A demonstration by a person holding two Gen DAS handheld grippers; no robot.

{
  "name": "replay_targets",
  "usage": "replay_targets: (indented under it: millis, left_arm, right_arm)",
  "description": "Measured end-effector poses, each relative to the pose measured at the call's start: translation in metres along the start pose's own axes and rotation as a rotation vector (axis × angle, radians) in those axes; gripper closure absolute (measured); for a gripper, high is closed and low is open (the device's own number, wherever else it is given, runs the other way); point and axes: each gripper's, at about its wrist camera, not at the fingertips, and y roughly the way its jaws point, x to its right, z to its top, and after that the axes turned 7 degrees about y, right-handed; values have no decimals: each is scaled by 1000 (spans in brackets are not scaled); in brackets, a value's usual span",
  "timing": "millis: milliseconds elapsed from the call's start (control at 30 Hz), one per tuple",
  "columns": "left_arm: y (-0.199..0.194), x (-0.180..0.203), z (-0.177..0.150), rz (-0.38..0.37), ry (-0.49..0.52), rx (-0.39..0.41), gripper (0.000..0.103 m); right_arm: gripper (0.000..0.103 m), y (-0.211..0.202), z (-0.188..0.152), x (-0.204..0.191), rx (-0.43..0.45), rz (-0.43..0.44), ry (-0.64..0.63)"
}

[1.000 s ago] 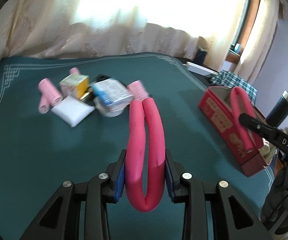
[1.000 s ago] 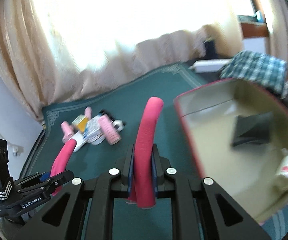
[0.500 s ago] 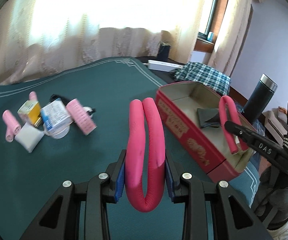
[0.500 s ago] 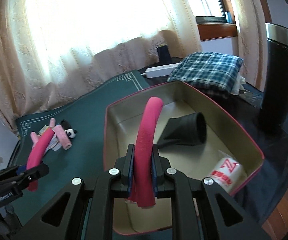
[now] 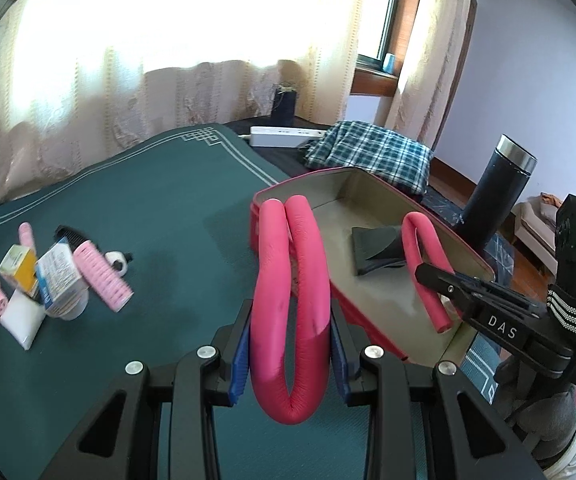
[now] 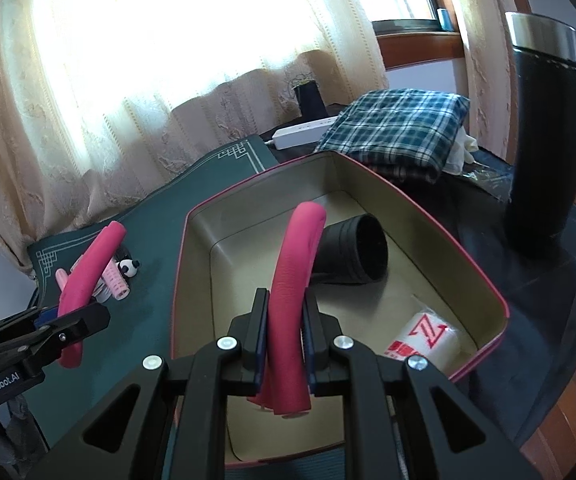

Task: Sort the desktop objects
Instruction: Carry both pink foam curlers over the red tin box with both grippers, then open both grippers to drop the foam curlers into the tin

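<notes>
From the left wrist view, the left gripper (image 5: 290, 354) is closed on a folded pink foam rod (image 5: 290, 300), both limbs pinched together between the blue pads, the bend hanging below; it sits over the green tabletop (image 5: 148, 220) just short of the red box (image 5: 372, 280). The right gripper (image 5: 428, 272) reaches in from the right, over the box, gripping a second pink rod (image 5: 422, 264). Left unsorted on the mat, well apart from the box: pink hair rollers (image 5: 102, 276), small cartons (image 5: 60, 276), a white pad (image 5: 22, 320) and a panda trinket (image 5: 118, 261). From the right wrist view, the right gripper (image 6: 284, 340) is clamped tight on its rod (image 6: 294, 280), which stands over the box's open interior (image 6: 368, 304). Inside already lie a black cone-shaped piece (image 6: 352, 250) and a white packet (image 6: 424, 338), so sorting looks partly done, with both rods not yet released. The floor near the box's left wall is bare, giving drop room; the tall dark flask (image 6: 544, 140) stands just outside the right wall, and the box's thin rim is the edge to clear.
</notes>
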Motion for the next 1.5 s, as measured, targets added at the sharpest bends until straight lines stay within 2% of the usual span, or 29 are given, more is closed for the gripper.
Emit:
replay_targets:
  millis: [333,933,967,1000,1033,1067,1100,1200,1333,1500]
  left_arm:
    - [16,12,15,-28,25,-4,69]
    - [50,27,49,-100,34,5,68]
    - [52,27,52,-111,25,8,67]
    - [54,26,53,-128,13,12,55]
    - [56,25,55,-141,0,19,35]
    - [56,24,56,-142,-9,26,27]
    - [54,22,56,-140,-19,41,24]
    - [51,17,57,-138,-25,51,24]
    - [46,3,54,-101,-44,55,24]
    - [40,-14,45,-60,-78,50,24]
  right_arm:
    - [75,-2,1,7,14,14,21]
    - [75,-2,4,13,28,-13,23]
    - [74,-2,4,13,29,-14,24]
    - [74,-3,4,13,30,-15,24]
    - [74,-3,4,13,30,-17,24]
    - [74,-3,4,12,31,-20,23]
    - [74,-2,3,12,30,-20,21]
    - [73,0,3,10,29,-21,18]
    - [68,1,2,4,31,-16,10]
    - [67,1,-1,-7,31,-8,-7]
